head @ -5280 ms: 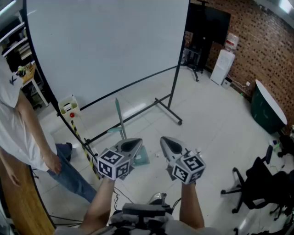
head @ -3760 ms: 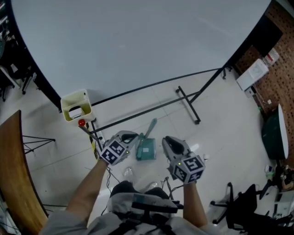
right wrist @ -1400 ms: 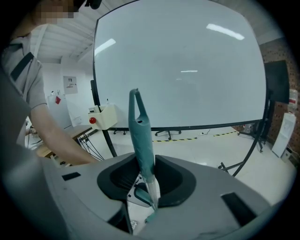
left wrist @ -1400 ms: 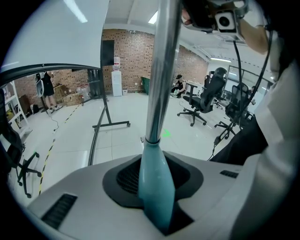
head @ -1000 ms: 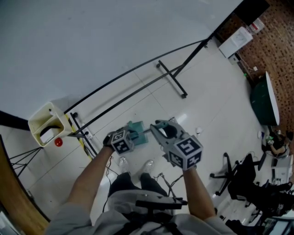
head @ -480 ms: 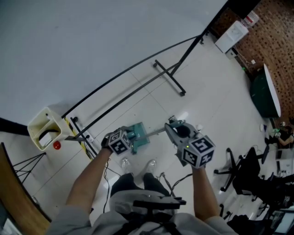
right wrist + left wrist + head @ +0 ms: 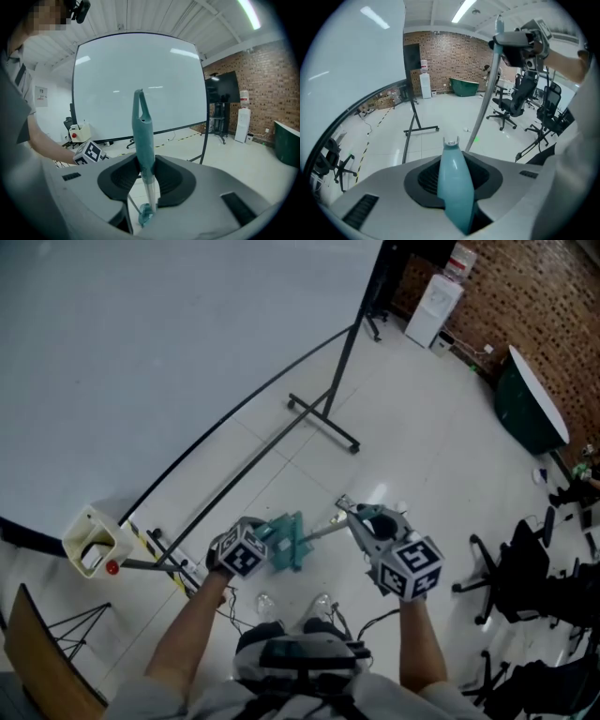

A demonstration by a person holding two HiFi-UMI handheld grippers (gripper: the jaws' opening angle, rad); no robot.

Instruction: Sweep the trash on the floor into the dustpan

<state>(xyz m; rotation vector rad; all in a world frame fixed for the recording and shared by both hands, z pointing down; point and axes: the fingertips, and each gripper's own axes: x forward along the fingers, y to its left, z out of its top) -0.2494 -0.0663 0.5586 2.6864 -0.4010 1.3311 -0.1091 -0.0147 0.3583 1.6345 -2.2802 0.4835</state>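
My left gripper (image 7: 259,540) is shut on the pale teal handle (image 7: 453,187) of the dustpan (image 7: 286,542), which hangs tilted above the white floor. Just to its right, my right gripper (image 7: 363,517) is shut on the teal grip (image 7: 142,133) of the broom. The broom's silvery pole (image 7: 485,101) slants down from that gripper (image 7: 520,40) toward the dustpan. In the right gripper view the pole ends at a teal piece (image 7: 145,213) low between the jaws. A small white scrap (image 7: 401,507) lies on the floor to the right.
A large whiteboard on a black stand with wheeled feet (image 7: 323,423) fills the upper left. A cream bin (image 7: 91,540) stands at the left. Office chairs (image 7: 525,568), a green tub (image 7: 530,413) and a water dispenser (image 7: 438,301) line the right side. Cables lie near my shoes (image 7: 323,601).
Both grippers have risen with their tools. The right gripper has swung to the right with the broom, and the dustpan has lifted and tipped up on edge.
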